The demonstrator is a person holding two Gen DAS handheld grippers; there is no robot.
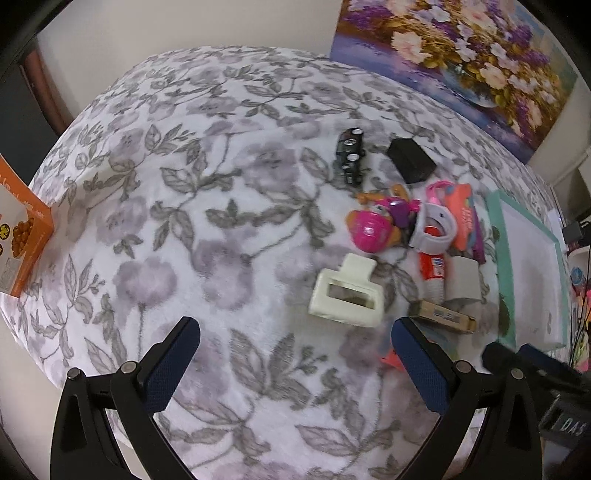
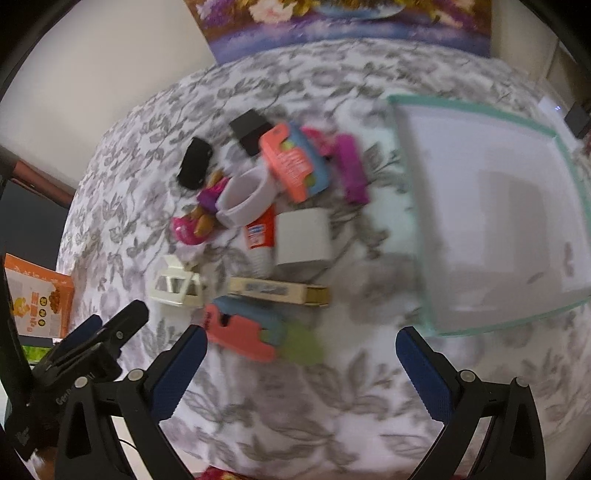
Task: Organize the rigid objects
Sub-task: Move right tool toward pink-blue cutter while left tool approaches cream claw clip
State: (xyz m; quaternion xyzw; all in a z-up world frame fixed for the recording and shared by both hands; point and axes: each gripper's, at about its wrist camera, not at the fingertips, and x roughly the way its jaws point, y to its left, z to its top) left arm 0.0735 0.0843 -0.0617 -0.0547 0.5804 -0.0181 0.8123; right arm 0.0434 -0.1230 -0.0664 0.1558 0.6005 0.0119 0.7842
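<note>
A pile of small rigid objects lies on a floral bedspread. It includes a cream plastic holder (image 1: 345,295) (image 2: 177,288), a black toy car (image 1: 350,153) (image 2: 194,162), a black box (image 1: 410,160) (image 2: 251,131), a pink figure toy (image 1: 376,225) (image 2: 199,218), a white ring (image 1: 432,230) (image 2: 245,199), a red-and-white tube (image 1: 432,273) (image 2: 260,240), a grey box (image 1: 463,282) (image 2: 303,240) and a tan carton (image 1: 445,315) (image 2: 277,290). A white tray with a teal rim (image 1: 504,266) (image 2: 410,206) lies to the right. My left gripper (image 1: 295,354) is open above the bedspread, near the cream holder. My right gripper (image 2: 301,358) is open above a coral-and-blue pack (image 2: 243,332).
An orange printed box (image 1: 22,236) (image 2: 40,299) stands at the bed's left edge. A flower painting (image 1: 458,55) (image 2: 332,26) leans on the wall behind. Open bedspread (image 1: 184,184) stretches to the left of the pile. The left gripper's body (image 2: 92,347) shows at the lower left of the right wrist view.
</note>
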